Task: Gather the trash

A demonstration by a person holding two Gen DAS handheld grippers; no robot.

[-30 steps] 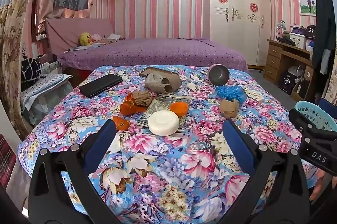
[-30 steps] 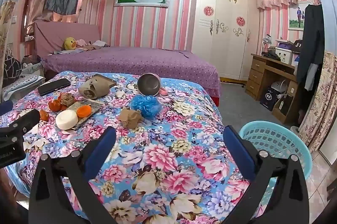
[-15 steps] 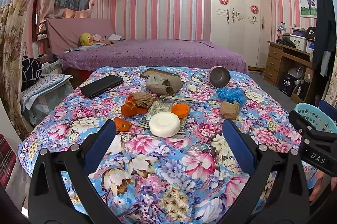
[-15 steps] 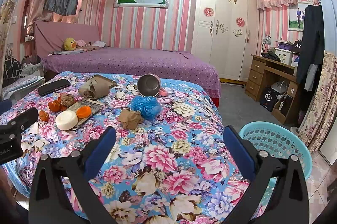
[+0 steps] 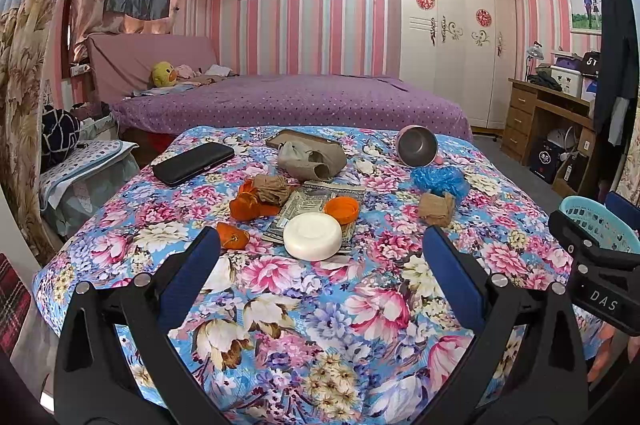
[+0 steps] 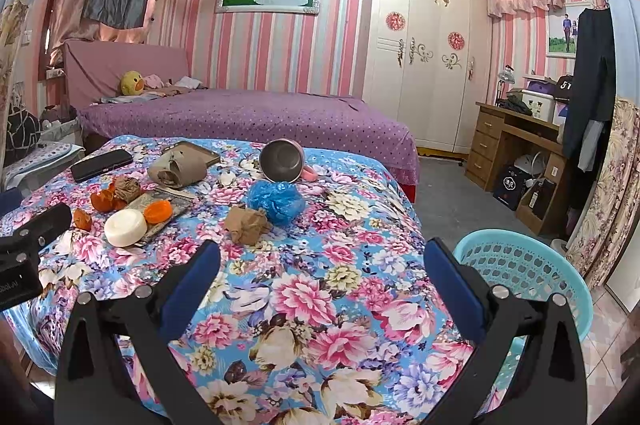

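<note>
The left hand-held gripper (image 5: 320, 261) is wide apart and holds nothing. It hangs over the near part of the worktop (image 5: 320, 325), which has a flowery blue and pink cloth on it. The right hand-held gripper (image 6: 320, 265) is wide apart too and holds nothing. It hangs over the right side of the same cloth. The trash lies on the cloth ahead of both. A round white lid (image 5: 312, 236) sits on a flat wrapper (image 5: 308, 203), and an orange cap (image 5: 341, 209) touches the lid's far edge. To the left are orange peels (image 5: 250, 207), with a brown crumpled paper (image 5: 272, 188) on top of them. One more bit of peel (image 5: 233, 236) lies alone, near the left finger. A second brown paper ball (image 6: 246, 225) lies further right, just beside a blue plastic bag (image 6: 276, 201). Behind the bag, a metal cup (image 6: 282, 161) lies on its side. A gray sock (image 5: 312, 161) rests partly on a small tray (image 5: 302, 139), and a black case (image 5: 193, 163) lies at the far left. A light blue basket (image 6: 520, 271) stands on the floor, just beside the right edge of the worktop. A purple bed (image 6: 248, 117) is behind it all.
</note>
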